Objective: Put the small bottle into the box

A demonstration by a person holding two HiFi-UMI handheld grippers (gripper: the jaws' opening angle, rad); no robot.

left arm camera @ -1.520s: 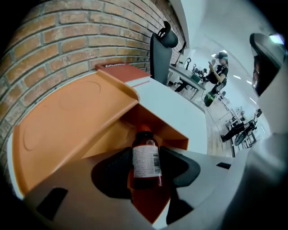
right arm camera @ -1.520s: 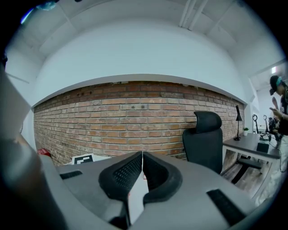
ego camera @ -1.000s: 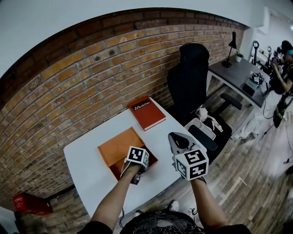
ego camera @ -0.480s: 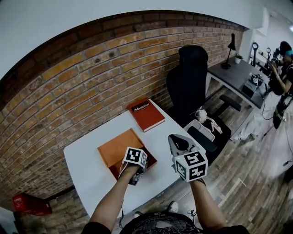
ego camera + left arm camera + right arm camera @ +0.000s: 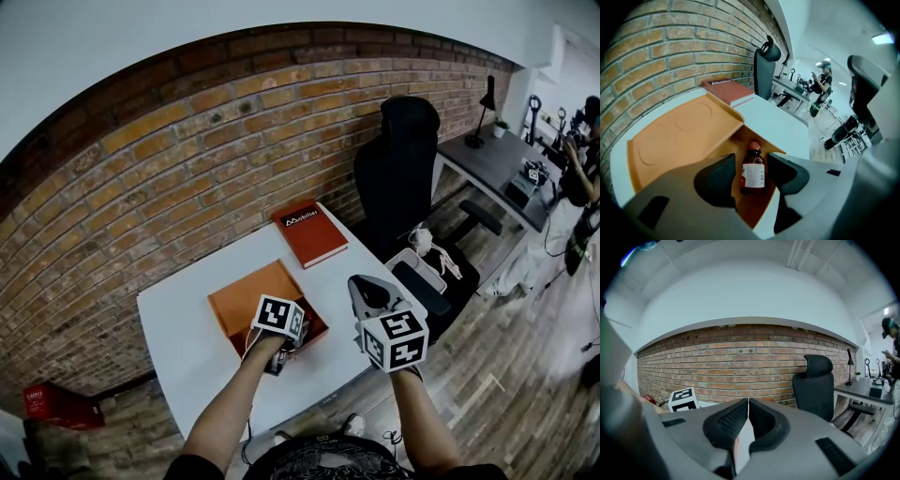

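Placement was judged done — the small brown glass bottle (image 5: 753, 169) was seen lying in the orange cardboard box (image 5: 749, 206) between the left gripper's (image 5: 751, 161) parted jaws, the right gripper (image 5: 748, 404) closed on nothing.

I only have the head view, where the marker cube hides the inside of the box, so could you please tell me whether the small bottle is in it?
Observer: Yes. The left gripper view shows the small bottle lying inside the box, cap pointing away from the claw.
Operator: Is the left claw gripping it?
Observer: No. The left claw is open, with a gap showing on each side of the bottle.
Operator: And the right claw?
Observer: The right claw is shut, with nothing between its tips.
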